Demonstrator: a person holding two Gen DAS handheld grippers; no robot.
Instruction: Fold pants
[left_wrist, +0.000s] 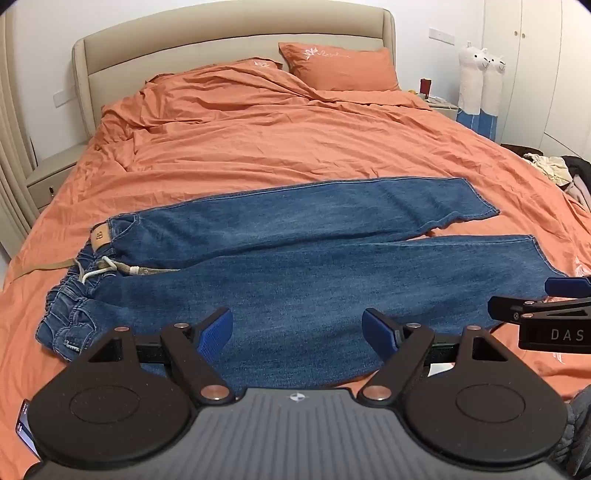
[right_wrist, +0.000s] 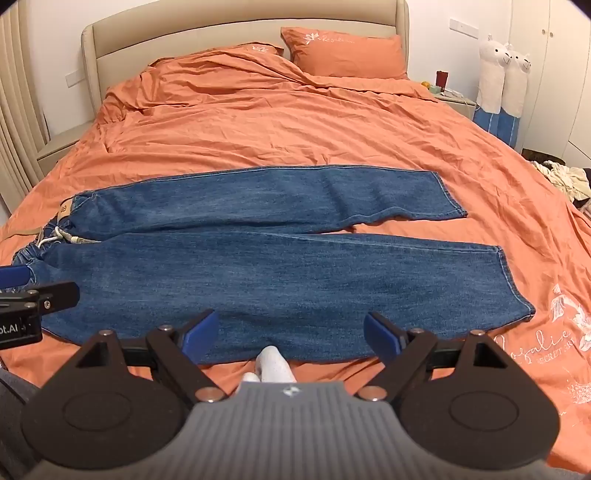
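Across mid-frame, jeans (left_wrist: 295, 266) lie flat on bed (left_wrist: 258, 140), legs apart, no fold yet. Left hand-held gripper (left_wrist: 297, 334) and right hand-held gripper (right_wrist: 291, 334): jaws apart, empty.

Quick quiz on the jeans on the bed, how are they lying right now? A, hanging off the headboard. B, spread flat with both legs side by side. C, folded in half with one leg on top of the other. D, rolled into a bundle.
B: the jeans lie flat on the orange duvet, both legs stretched out side by side, waistband at the left and hems at the right.
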